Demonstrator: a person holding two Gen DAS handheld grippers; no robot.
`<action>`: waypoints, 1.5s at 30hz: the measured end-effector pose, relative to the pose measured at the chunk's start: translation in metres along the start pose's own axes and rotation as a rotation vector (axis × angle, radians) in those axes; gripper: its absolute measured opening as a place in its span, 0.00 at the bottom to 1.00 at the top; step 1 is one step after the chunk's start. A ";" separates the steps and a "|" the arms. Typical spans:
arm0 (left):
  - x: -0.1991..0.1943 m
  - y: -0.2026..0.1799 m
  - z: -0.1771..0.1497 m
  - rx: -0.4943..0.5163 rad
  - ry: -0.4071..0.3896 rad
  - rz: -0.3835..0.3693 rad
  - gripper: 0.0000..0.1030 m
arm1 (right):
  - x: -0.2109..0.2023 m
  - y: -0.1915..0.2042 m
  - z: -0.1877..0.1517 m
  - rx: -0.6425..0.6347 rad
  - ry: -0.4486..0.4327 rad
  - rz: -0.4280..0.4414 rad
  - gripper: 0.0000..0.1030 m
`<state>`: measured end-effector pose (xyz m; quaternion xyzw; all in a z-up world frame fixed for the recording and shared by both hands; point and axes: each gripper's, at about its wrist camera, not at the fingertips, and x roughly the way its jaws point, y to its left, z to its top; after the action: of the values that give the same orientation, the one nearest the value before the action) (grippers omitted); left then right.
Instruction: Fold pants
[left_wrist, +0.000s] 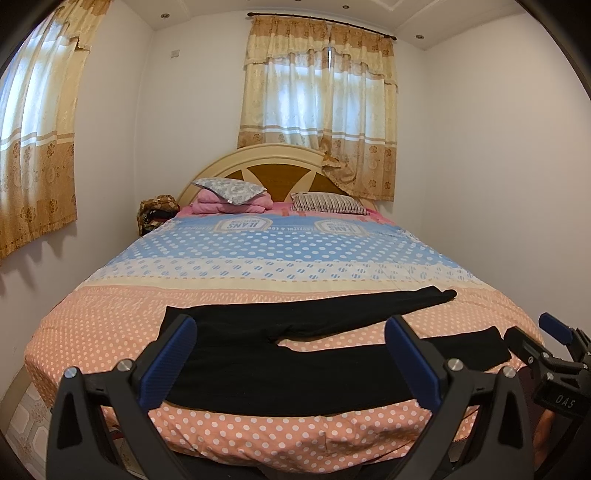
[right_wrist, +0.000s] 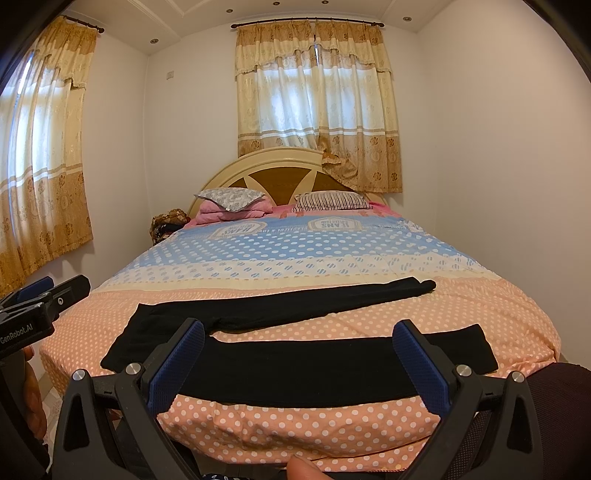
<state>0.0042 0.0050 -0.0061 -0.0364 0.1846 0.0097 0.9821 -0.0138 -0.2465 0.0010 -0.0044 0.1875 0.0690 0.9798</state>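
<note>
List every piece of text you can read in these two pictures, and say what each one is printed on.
"JEANS", upside down: badges on the bedspread; their smaller lettering is unreadable.
"DA5": body of the right gripper.
"GenRobot.AI": body of the left gripper.
Black pants: no text visible.

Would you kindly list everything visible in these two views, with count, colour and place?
pants: one, black, spread flat across the bed's near end, legs apart
bedspread: one, peach, cream and blue, dotted, covering the bed
pillows: two, grey patterned and striped, at the headboard
pink bedding: one folded pile, under the grey pillow
headboard: one, cream and brown, arched
curtains: two sets, cream-gold, on two windows
left gripper: black with blue pads, open, above the pants
right gripper: same, open
</note>
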 end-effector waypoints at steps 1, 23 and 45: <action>0.000 0.001 0.001 0.000 0.001 0.000 1.00 | 0.000 0.000 0.000 0.000 0.000 0.000 0.99; 0.001 0.002 -0.001 -0.004 0.005 -0.002 1.00 | 0.001 0.001 -0.002 0.001 0.006 -0.002 0.99; 0.003 0.001 -0.005 -0.004 0.011 0.001 1.00 | 0.002 0.000 -0.004 0.002 0.011 -0.003 0.99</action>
<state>0.0050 0.0057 -0.0114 -0.0384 0.1900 0.0102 0.9810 -0.0130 -0.2459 -0.0035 -0.0043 0.1931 0.0673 0.9789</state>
